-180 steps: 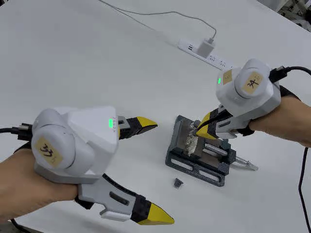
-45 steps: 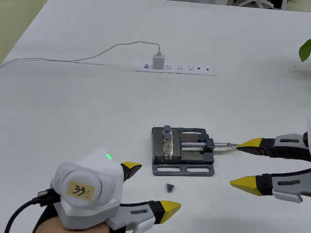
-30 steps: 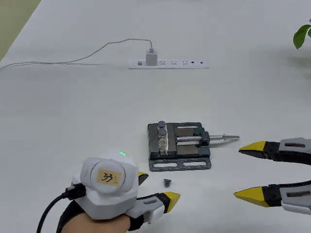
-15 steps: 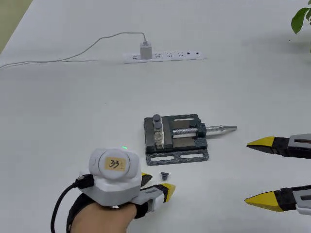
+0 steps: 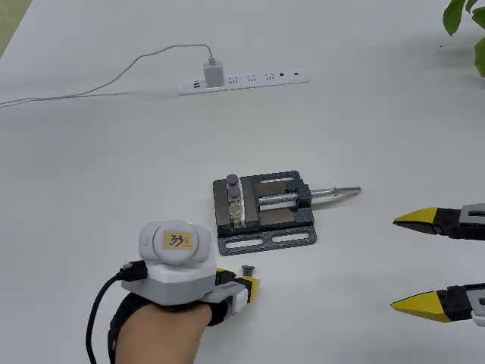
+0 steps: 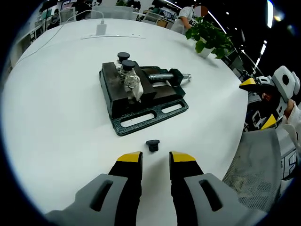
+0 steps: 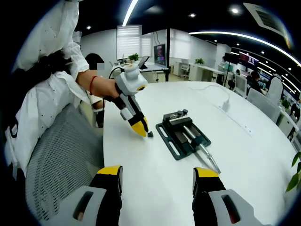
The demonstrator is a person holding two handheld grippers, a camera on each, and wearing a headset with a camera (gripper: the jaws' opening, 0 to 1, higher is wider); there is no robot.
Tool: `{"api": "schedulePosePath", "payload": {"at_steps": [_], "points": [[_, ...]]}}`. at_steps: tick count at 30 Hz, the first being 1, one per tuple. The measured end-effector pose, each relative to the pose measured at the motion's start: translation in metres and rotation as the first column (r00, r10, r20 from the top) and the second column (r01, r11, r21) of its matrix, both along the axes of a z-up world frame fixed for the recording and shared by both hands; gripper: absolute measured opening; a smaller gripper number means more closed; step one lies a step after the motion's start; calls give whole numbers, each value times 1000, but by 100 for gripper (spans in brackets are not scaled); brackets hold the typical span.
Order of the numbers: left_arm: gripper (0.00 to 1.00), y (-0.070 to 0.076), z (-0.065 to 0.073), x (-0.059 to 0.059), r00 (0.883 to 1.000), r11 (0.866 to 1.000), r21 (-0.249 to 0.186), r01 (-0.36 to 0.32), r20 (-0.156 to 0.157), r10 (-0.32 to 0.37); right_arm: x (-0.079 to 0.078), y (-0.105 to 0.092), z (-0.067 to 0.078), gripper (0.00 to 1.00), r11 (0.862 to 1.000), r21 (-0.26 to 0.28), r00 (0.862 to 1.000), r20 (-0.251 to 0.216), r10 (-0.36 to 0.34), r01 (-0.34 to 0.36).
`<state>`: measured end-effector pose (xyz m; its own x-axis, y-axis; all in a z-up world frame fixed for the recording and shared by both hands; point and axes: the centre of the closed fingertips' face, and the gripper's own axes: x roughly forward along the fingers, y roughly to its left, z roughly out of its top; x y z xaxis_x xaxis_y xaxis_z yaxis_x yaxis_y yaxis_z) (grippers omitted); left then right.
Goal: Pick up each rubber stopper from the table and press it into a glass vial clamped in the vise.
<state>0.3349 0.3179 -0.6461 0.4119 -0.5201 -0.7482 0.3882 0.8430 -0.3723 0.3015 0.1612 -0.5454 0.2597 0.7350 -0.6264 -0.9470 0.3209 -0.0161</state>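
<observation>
Your left gripper (image 6: 156, 157) has crept up to the loose rubber stopper (image 6: 152, 145), jaws slightly apart and empty. On the table (image 5: 114, 152), the vise (image 5: 261, 216) clamps two stoppered glass vials (image 5: 233, 199). Your right gripper (image 5: 413, 262) hangs wide open, well right. The stopper lies just ahead of your left tips.

1. Bright, even light falls from above onto the white table (image 5: 114, 152).
2. The vise (image 5: 261, 212) ahead of the left tongs (image 6: 155, 158) casts only a faint, soft shadow.
3. On the dark ceiling (image 7: 202, 23) above the right tongs (image 7: 158, 172), strip lights (image 7: 134, 9) glow.
4. Both gripper views bend strongly at their edges; the head view is sharp.
</observation>
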Motion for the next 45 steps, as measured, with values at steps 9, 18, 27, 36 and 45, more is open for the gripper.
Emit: {"api": "schedulePosePath", "payload": {"at_steps": [9,18,27,36,45], "points": [[14,-4,-2,4,1000,1000,-2,-5,-3,5,-3,-3,-3,56,1000,7,1000,-11,-14,14],[8,-4,-3,5,1000,1000,13,1,13,-1,-3,-4,-2,55,1000,14,1000,-8,-21,21],[6,-4,-4,7,1000,1000,19,5,21,-5,-2,-6,-2,54,1000,13,1000,-11,-24,24],[5,-6,-4,4,999,998,42,38,36,-39,-1,-9,-1,54,999,12,1000,-7,-31,31],[4,-8,-4,4,992,991,89,105,66,-111,-2,-8,0,53,999,13,1000,-7,-31,31]]}}
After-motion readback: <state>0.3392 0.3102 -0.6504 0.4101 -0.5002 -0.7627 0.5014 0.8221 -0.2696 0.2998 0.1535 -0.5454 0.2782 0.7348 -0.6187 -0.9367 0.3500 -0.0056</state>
